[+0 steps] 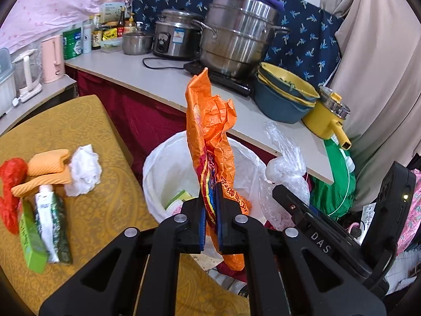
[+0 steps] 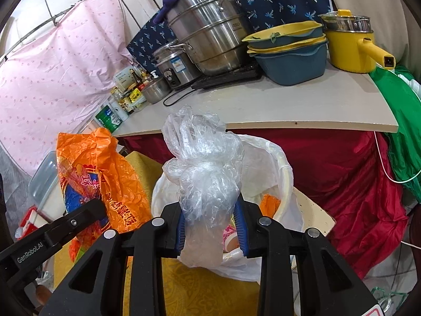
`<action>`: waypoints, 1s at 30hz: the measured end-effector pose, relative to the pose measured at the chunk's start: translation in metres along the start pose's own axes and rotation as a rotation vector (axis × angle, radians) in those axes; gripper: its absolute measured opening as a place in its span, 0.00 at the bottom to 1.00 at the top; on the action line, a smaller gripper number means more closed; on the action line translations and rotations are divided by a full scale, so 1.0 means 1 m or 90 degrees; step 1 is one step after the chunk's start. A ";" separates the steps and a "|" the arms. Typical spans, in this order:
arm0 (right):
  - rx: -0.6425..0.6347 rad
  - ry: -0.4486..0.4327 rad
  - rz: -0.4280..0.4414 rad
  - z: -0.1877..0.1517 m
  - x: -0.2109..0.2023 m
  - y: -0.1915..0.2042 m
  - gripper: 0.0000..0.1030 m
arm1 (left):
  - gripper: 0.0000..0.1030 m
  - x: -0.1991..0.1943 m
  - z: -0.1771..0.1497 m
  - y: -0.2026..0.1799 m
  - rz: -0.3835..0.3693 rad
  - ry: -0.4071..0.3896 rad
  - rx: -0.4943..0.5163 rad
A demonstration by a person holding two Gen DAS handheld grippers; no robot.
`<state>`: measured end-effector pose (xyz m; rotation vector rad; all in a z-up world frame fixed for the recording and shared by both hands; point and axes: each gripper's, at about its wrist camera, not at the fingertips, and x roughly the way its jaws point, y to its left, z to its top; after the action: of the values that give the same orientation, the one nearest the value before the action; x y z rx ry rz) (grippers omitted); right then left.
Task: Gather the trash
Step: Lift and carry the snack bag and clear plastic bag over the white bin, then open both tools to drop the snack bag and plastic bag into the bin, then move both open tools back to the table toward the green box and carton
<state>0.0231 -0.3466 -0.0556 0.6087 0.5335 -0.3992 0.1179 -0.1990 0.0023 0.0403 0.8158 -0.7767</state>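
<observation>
My left gripper (image 1: 210,205) is shut on a crumpled orange plastic bag (image 1: 210,131) that stands up over the white-lined trash bin (image 1: 163,168). My right gripper (image 2: 211,213) is shut on a wad of clear plastic (image 2: 202,163), held above the same bin (image 2: 284,173). In the right wrist view the orange bag (image 2: 105,168) and the left gripper's finger show at the left. More trash lies on the yellow table (image 1: 92,131): a red bag (image 1: 10,184), orange cloths (image 1: 47,168), a white tissue (image 1: 84,168), a green box (image 1: 31,242) and a tube (image 1: 47,210).
A grey counter (image 1: 158,79) behind the bin carries a steel steamer pot (image 1: 236,34), a rice cooker (image 1: 176,36), stacked blue and yellow basins (image 1: 284,94) and a yellow pot (image 1: 326,118). Dark red cloth (image 2: 342,171) hangs below it. Kettles and bottles stand at the far left.
</observation>
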 end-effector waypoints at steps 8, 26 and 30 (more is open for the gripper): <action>0.008 0.018 -0.016 0.004 0.031 -0.010 0.29 | 0.06 0.041 0.005 0.005 -0.003 0.031 -0.003; 0.023 0.000 -0.021 0.010 0.040 -0.005 0.51 | 0.50 0.050 0.010 0.028 0.033 0.025 -0.042; 0.017 -0.008 -0.012 0.011 0.028 0.005 0.52 | 0.57 0.035 0.008 0.033 0.045 0.012 -0.050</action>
<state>0.0520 -0.3551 -0.0624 0.6261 0.5225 -0.4280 0.1593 -0.1988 -0.0235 0.0057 0.8578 -0.6777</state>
